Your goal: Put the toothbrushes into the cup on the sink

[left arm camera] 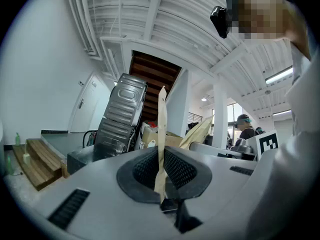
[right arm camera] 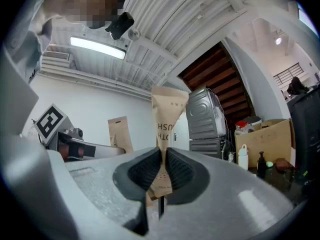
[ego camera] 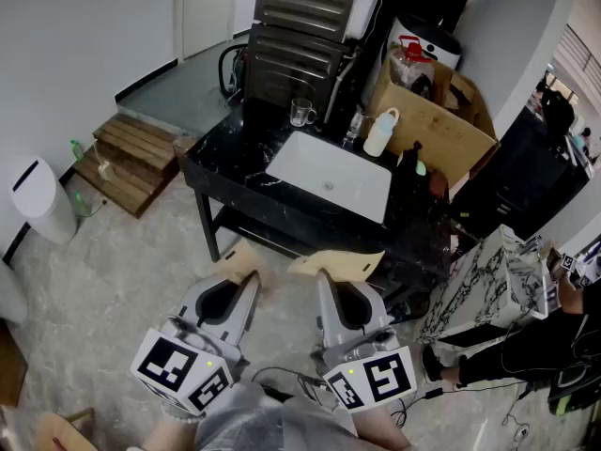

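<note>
one toothbrush packet [ego camera: 240, 261] clamped in left hand-held gripper [ego camera: 250, 280]; another in right hand-held gripper [ego camera: 325, 280]; both held endwise, presumably to reach the cup [ego camera: 302, 113]

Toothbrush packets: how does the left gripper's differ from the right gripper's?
The left packet shows its camera a thin edge; the right packet shows a printed face. In the head view the right packet looks wider than the left. Both are brown paper, clamped between jaws.
</note>
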A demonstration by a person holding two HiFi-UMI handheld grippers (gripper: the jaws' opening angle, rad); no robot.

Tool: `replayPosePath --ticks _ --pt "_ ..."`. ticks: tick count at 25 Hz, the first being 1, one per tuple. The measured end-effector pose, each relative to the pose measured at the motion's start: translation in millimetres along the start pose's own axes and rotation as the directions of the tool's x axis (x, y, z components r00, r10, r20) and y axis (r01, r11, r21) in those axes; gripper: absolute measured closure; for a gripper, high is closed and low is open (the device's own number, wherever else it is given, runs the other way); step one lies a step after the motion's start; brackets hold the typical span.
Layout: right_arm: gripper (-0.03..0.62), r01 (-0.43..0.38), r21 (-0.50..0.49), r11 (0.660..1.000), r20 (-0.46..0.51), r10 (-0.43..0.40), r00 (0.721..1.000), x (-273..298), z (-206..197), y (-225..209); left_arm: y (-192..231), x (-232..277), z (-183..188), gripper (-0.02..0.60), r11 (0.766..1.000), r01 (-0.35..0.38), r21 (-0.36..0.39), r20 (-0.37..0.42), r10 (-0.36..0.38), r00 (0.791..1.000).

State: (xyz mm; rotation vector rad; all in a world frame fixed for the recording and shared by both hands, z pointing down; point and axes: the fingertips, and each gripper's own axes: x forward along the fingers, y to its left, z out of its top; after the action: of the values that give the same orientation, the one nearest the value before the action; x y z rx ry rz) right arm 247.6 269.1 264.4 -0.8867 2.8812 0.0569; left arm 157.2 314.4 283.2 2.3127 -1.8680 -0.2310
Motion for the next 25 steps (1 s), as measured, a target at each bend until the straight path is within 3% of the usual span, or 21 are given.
replayPosePath --ticks 14,25 --pt "0.566 -0.009 0.015 1.000 0.008 0.009 1.000 -6 1 -2 -7 -1 -2 0.554 1.000 -0.009 0.004 0.001 0.009 1.000" --pt "0.566 -0.032 0.034 0.999 0.007 0.031 0.999 -17 0 -7 -14 -7 -5 0.554 0.998 -0.057 0.005 0.007 0.057 0.998"
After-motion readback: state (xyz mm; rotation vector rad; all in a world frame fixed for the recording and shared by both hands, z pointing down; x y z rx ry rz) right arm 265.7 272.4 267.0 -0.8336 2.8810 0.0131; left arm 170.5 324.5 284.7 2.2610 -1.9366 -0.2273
